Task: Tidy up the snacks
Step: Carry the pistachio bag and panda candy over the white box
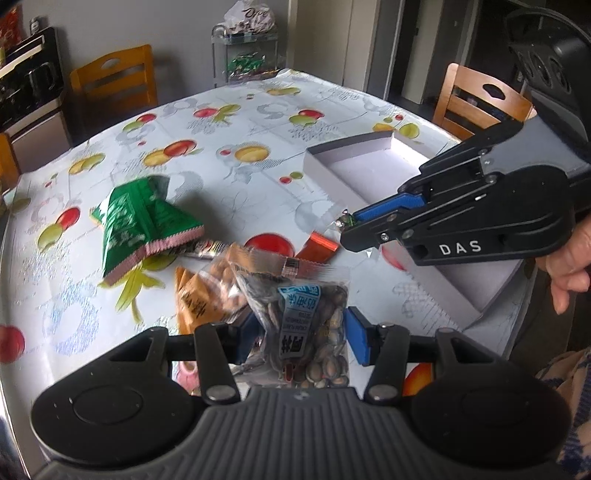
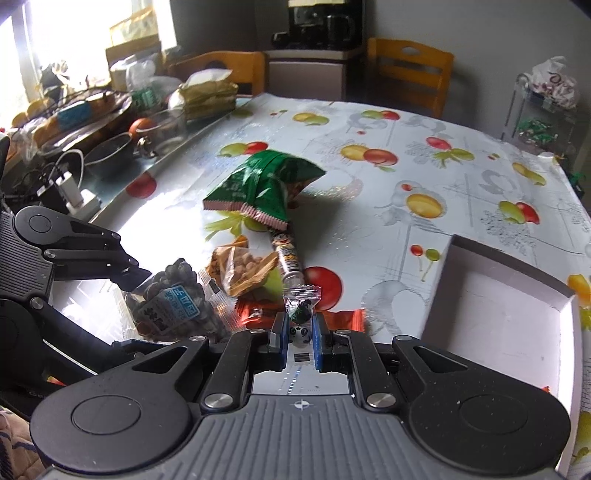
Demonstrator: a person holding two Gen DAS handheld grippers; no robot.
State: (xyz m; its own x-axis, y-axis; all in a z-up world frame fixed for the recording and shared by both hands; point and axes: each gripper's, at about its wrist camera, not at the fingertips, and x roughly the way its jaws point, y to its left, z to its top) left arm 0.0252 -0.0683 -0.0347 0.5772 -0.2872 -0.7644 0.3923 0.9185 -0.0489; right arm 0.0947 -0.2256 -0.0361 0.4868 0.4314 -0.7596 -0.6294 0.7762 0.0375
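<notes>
Over the fruit-print tablecloth (image 1: 229, 110) we are pinching a seed packet (image 1: 314, 332) in our left gripper (image 1: 301, 339) (right gripper (image 2: 300, 334) clamping a small candy (image 2: 301, 310)), white box (image 2: 498, 295) nearby.

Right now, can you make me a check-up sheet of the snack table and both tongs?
Surface: fruit-print tablecloth, bare at the far end.
Job's things: white box, nothing seen inside; green bags, peanut packet, tube snack and orange wrapper lie loose on the cloth.
Clutter: bowls and food bags along the table's edge.
Grippers: left tongs hold the seed packet; right tongs shut on a small panda candy.
Cables: white charger with its lead near the bowls.
Surroundings: wooden chairs, a coffee machine, a wire rack.
</notes>
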